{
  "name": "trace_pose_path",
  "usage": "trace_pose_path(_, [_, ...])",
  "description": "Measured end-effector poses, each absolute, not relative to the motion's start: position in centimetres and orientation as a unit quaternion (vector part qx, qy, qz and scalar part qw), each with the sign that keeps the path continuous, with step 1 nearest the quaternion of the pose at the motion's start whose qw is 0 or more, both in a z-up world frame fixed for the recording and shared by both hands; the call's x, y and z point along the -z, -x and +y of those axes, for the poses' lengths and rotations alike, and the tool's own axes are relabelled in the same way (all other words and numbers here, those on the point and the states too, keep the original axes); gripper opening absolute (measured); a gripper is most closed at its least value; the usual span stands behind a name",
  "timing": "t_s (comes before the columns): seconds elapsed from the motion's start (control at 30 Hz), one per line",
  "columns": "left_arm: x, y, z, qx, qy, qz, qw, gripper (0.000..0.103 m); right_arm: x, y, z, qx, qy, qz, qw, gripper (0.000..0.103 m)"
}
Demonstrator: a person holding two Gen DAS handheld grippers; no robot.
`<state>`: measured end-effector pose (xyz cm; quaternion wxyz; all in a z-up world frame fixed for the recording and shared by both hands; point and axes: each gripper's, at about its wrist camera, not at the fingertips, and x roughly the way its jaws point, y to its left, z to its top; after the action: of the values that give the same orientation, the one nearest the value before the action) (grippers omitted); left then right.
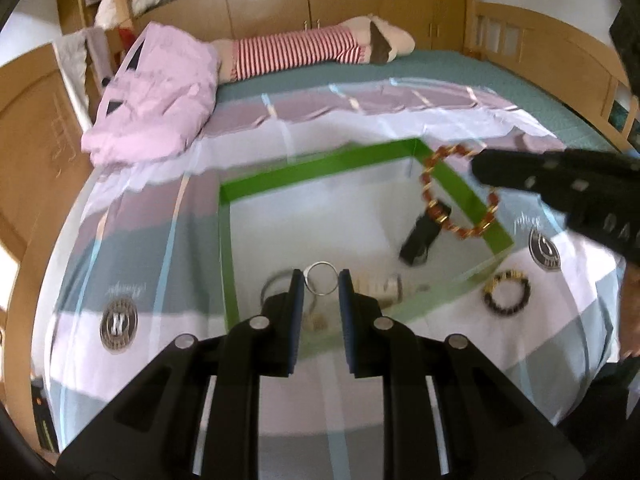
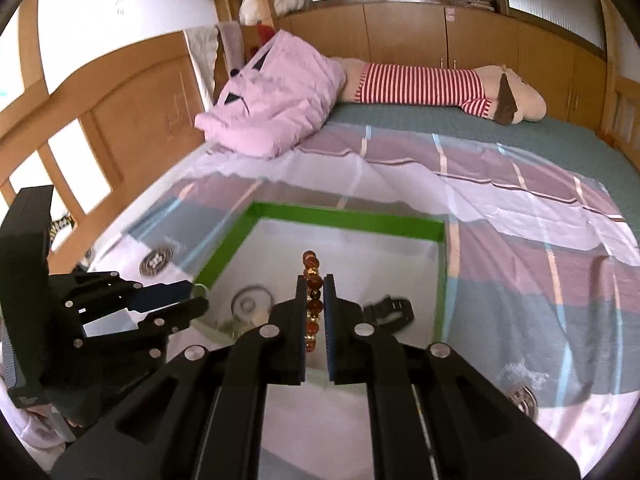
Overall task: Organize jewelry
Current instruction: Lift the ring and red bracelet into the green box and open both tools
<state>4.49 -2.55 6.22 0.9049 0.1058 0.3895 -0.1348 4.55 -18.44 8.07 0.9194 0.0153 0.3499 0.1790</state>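
Item 1. Green-walled box (image 1: 460, 184), open top, white floor, resting on the striped bedsheet (image 1: 168, 208) of the bed. All places below are given relative to this box.

Item 2. My right hand-held gripper (image 2: 315, 302), held above the box. Clenched on the red-and-gold bead bracelet (image 2: 313, 280); the beads stand edge-on between the two pads. From the left wrist view the bracelet (image 1: 460, 192) hangs as a full loop over the box's right wall, with the black body of the gripper (image 1: 560, 192) reaching in from the right.

Item 3. My left hand-held gripper (image 1: 321, 280), at the box's near wall, fingers pointing inward. Jaws parted, nothing pressed between the pads. A thin silver ring (image 1: 320, 278) shows in the gap between the fingertips; I cannot tell whether it touches either pad or lies on the box floor below.

Item 4. Black wristwatch (image 2: 390, 308), inside the box, on the floor toward the right wall.

Item 5. Round pale piece (image 2: 252, 304), inside the box, near the left wall as the right wrist view shows it; blurred, kind not determinable.

Item 6. Further small pale pieces (image 1: 384, 286) inside the box by the near wall; too blurred to name.

Item 7. Dark bead bracelet with gold accents (image 1: 506, 294), outside the box, on the bedsheet just beyond the near right corner.

Item 8. Pink folded quilt (image 1: 156, 96), on the bed well beyond the box's far left corner.

Item 9. Long plush toy in red-and-white stripes (image 1: 304, 50), lying across the bed well behind the box's far wall.
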Motion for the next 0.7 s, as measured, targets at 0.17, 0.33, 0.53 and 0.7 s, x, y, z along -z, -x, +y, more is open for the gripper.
trace_pose_path(0.17, [-5.6,-7.3,-3.2,0.127,-0.114,0.384,0.908,0.017,-6.4,-6.9,-18.0,-0.177,-0.023,0.358,0.917,0.007])
trace_pose_path(0.33, [-3.3,-9.3,-2.5,0.11,-0.116,0.403,0.901,0.017,-3.5,-9.8,-16.9,-0.171,-0.003,0.395,0.903,0.007])
trace_pose_path(0.53, [-1.7,-10.4,-1.5,0.092,-0.112,0.418,0.897,0.017,-1.3,-11.3,-15.5,-0.174,0.013,0.418,0.892,0.007])
trace_pose_path(0.7, [-1.1,-10.7,-1.3,0.089,-0.11,0.425,0.894,0.017,-0.7,-11.3,-14.9,-0.179,0.021,0.429,0.885,0.007])
